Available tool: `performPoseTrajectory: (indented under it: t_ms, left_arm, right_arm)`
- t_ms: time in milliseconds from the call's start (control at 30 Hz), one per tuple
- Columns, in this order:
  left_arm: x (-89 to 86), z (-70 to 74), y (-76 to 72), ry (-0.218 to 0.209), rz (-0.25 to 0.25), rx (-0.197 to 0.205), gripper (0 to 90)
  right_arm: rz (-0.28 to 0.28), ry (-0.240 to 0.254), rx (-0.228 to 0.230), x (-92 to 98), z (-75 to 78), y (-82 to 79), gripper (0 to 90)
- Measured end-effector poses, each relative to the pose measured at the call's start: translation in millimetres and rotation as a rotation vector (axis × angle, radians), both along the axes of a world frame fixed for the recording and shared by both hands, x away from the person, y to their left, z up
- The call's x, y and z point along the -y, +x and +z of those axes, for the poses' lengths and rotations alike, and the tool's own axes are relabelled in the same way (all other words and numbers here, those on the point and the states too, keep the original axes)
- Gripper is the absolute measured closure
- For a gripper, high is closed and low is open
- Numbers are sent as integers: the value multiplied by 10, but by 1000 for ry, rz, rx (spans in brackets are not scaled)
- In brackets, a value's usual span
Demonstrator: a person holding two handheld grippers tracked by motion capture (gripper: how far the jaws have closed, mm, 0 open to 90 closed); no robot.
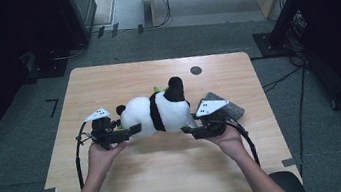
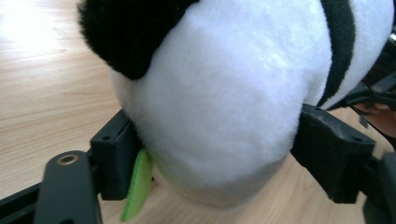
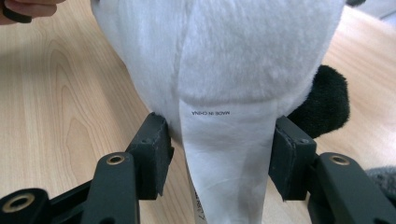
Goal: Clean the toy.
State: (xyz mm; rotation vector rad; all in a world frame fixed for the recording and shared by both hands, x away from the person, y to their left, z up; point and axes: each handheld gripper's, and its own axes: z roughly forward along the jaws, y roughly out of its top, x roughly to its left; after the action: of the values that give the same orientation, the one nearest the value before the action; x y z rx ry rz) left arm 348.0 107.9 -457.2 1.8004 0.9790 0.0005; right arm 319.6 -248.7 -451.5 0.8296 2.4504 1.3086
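A black-and-white plush panda toy [image 1: 158, 113] lies on its side in the middle of the light wooden desk [image 1: 169, 172]. The left tongs [image 1: 130, 130] stand wide around its head, pads touching the fur. The right tongs [image 1: 189, 129] press its white rump from both sides.

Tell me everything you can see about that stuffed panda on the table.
The panda is a soft plush toy, white with a black band across its body, black ears and a black limb sticking up. It lies on its side on the wooden table. A white sewn-in label hangs from its rear, and a green tag peeks out by its head. The left claw brackets its head, pads touching the fur; the right claw squeezes its rear around the label.
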Motion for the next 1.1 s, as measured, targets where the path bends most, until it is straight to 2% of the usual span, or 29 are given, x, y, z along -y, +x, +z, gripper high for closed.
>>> performPoseTrajectory:
  t_ms: [67,133,167,200,333,367,467,500,567,700,767,867,900,967,1033,1100]
  left_arm:
    - [7,-10,23,-15,17,-34,200]
    - [9,-30,53,-32,25,-104,195]
    - [5,-45,63,-28,23,-130,195]
    - [5,-49,63,-22,25,-136,195]
    - [20,-59,33,17,21,-104,180]
    - [29,-88,34,43,19,-88,176]
    - [57,-162,54,74,13,-70,175]
    - [51,-171,59,75,3,-49,174]
    - [37,-179,91,65,15,-25,174]
    - [24,-211,143,57,54,10,170]
    - [20,-221,171,49,74,12,169]
    - [37,-226,210,21,95,-9,176]
    - [46,-217,211,20,102,-16,192]
    - [65,-154,189,49,104,-16,216]
    - [68,-75,136,61,110,20,227]
    - [49,-12,91,44,109,40,231]
  right_arm:
    - [-12,17,-37,7,-7,22,472]
    - [-27,40,-93,19,-19,42,477]
    - [-27,52,-115,24,-25,47,479]
    - [-24,51,-122,21,-30,44,482]
    - [-18,32,-94,-8,-3,13,483]
    - [-24,27,-80,-10,2,11,483]
    - [-59,-13,-69,-31,-34,31,485]
    - [-73,-22,-76,-36,-59,46,488]
    - [-77,18,-88,-16,-85,80,489]
    - [-92,35,-60,-33,-83,145,481]
    - [-95,43,-53,-45,-82,178,478]
    - [-106,62,-36,-48,-84,242,473]
    - [-112,69,-36,-48,-83,265,481]
    - [-113,84,-53,-56,-72,301,501]
    - [-113,52,-41,-82,-35,285,511]
    - [-105,54,-40,-92,-2,237,513]
